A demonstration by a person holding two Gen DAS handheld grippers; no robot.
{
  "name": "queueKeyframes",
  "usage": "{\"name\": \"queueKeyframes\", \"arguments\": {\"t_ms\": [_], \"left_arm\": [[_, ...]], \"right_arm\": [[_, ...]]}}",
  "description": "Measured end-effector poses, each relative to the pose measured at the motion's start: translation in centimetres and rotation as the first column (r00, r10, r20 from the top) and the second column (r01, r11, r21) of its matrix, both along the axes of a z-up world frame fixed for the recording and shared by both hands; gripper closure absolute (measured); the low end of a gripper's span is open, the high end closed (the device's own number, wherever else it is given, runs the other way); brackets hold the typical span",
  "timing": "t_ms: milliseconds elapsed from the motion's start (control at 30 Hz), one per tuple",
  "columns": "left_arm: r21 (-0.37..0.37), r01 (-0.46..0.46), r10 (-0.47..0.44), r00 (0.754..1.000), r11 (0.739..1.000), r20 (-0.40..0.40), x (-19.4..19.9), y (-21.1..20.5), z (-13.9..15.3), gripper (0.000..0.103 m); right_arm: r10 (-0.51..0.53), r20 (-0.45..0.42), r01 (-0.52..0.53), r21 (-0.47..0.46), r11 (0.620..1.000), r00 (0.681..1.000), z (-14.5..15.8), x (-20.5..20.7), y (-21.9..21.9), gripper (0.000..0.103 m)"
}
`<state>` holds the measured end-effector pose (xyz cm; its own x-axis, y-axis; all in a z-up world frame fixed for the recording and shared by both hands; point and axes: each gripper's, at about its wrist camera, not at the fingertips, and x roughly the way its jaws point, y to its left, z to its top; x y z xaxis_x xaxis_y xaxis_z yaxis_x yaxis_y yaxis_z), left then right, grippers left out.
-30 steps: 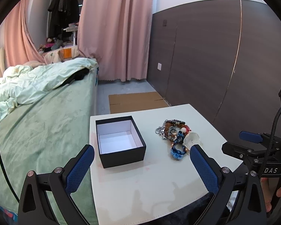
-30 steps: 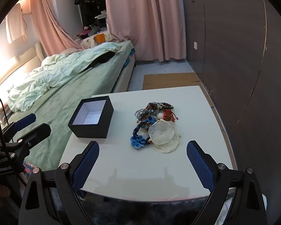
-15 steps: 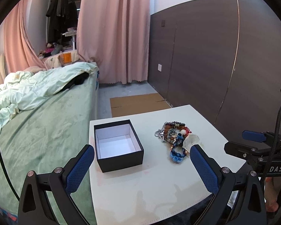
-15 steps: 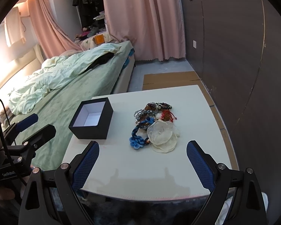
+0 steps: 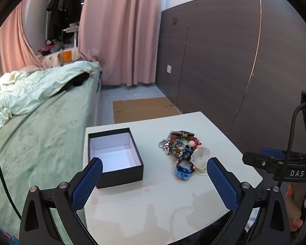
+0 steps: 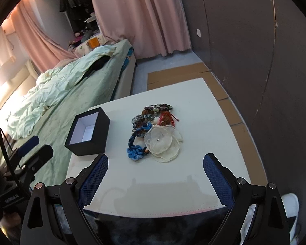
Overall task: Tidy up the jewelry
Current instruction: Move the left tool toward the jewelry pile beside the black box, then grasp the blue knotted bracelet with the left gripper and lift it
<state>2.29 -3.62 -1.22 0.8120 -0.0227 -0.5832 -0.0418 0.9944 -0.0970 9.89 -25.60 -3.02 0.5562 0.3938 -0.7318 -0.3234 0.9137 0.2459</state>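
Right wrist view, 1 black box (image 6: 87,131), 1 jewelry pile (image 6: 153,131), both tongs wide apart, w/ nothing held.

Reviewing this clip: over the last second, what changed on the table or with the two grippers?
Only the right gripper moved: it advanced toward the jewelry pile and tilted, so the pile and black box now sit higher and slanted in its view. The left gripper barely shifted. Both remain open and empty; the box is still empty, and the pile lies untouched on the white table.
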Motion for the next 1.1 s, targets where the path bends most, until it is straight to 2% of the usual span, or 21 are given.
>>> {"name": "queueKeyframes", "arguments": {"t_ms": [167,200,400,567,633,900,1100], "left_arm": [[-0.051,0.055,-0.056,0.998,0.997,-0.027,1.6,-0.7,-1.2,0.002],[-0.053,0.058,-0.06,0.998,0.997,-0.031,1.9,-0.9,-1.4,0.005],[-0.074,0.115,-0.122,0.988,0.991,-0.092,4.3,-2.2,-3.2,0.024],[-0.095,0.136,-0.146,0.982,0.986,-0.118,6.1,-2.9,-4.8,0.036],[-0.1,0.139,-0.152,0.978,0.985,-0.14,6.7,-3.1,-5.3,0.046],[-0.105,0.168,-0.186,0.963,0.98,-0.196,9.2,-4.5,-7.4,0.054],[-0.102,0.15,-0.17,0.957,0.983,-0.235,11.0,-4.8,-8.8,0.058]], "right_arm": [[-0.013,-0.091,0.024,0.111,0.994,0.996,-1.3,2.1,-0.9,0.012],[-0.017,-0.127,0.036,0.143,0.989,0.992,-1.9,2.7,-1.1,0.02],[-0.06,-0.229,0.112,0.221,0.969,0.972,-4.0,5.1,-2.4,0.027],[-0.057,-0.297,0.141,0.27,0.952,0.953,-5.4,6.7,-2.8,0.039],[-0.073,-0.31,0.161,0.271,0.949,0.948,-5.6,7.2,-3.0,0.045],[-0.085,-0.325,0.182,0.282,0.942,0.942,-5.9,8.4,-3.4,0.045],[-0.11,-0.364,0.22,0.276,0.936,0.925,-6.8,9.4,-3.8,0.045]]}}
